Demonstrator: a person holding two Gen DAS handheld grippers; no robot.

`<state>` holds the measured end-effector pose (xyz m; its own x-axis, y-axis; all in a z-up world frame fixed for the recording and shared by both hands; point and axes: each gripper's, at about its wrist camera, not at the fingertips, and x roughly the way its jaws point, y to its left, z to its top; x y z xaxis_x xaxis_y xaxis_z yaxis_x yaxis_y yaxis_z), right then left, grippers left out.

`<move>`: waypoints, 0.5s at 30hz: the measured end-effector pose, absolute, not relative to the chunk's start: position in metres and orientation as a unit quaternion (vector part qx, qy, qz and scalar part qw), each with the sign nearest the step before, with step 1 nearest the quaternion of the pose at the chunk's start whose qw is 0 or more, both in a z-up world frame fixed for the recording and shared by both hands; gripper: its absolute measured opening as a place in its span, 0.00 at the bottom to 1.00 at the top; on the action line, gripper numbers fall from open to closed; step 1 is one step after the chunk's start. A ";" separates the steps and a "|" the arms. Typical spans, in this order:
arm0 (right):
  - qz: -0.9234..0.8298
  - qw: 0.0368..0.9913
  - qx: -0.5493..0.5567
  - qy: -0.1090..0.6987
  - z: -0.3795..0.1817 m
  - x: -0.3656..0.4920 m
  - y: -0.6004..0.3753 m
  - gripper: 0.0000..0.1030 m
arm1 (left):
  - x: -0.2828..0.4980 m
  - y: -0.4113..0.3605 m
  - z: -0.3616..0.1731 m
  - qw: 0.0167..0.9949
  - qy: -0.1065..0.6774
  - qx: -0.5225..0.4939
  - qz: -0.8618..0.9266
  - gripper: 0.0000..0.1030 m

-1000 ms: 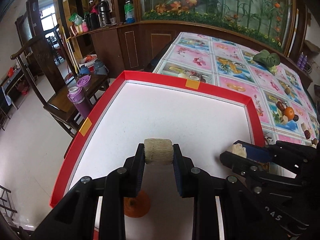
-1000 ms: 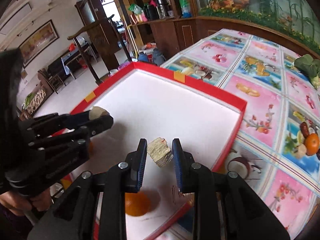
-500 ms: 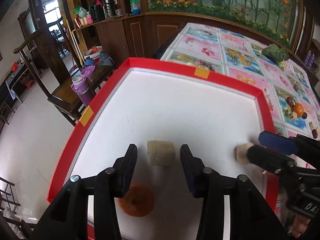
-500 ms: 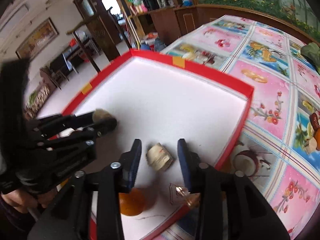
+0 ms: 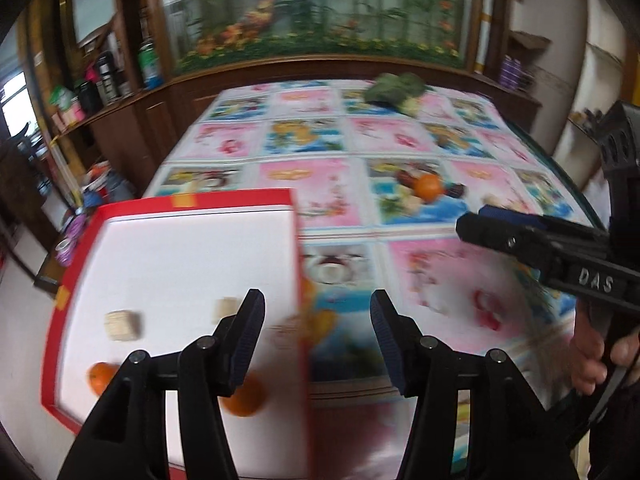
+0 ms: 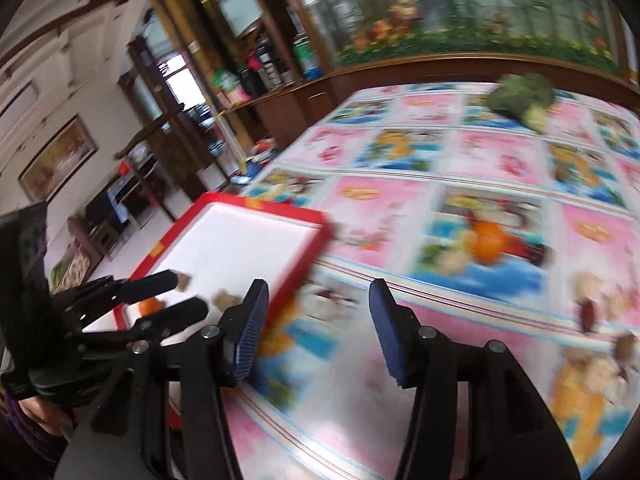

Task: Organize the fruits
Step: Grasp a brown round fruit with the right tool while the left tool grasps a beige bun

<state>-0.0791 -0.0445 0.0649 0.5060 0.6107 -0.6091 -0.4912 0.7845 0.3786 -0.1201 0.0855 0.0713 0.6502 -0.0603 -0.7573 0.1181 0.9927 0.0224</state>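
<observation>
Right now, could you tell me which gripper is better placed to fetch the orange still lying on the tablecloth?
Right gripper, probably: it is open and empty, and the orange lies ahead of it, while the left gripper sits beside the tray.

Fruit-print tablecloth (image 5: 312, 184), wooden cabinet (image 5: 132, 120).

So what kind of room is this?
Probably a home dining or living room: a table under a fruit-print cloth, a dark wooden cabinet with bottles, and a big planted aquarium behind.
</observation>
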 end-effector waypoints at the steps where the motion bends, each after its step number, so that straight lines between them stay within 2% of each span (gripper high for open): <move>1: 0.309 0.868 0.084 0.381 0.064 -0.080 -0.060 0.53 | -0.120 0.075 0.070 0.905 0.418 0.040 -0.061 0.53; 9: 0.196 0.897 0.093 0.385 0.047 -0.090 -0.183 0.52 | -0.119 -0.001 0.056 0.884 0.443 0.073 -0.133 0.53; 15: 0.144 0.900 0.082 0.403 0.033 -0.069 -0.220 0.52 | -0.111 -0.039 0.050 0.872 0.454 0.087 -0.162 0.53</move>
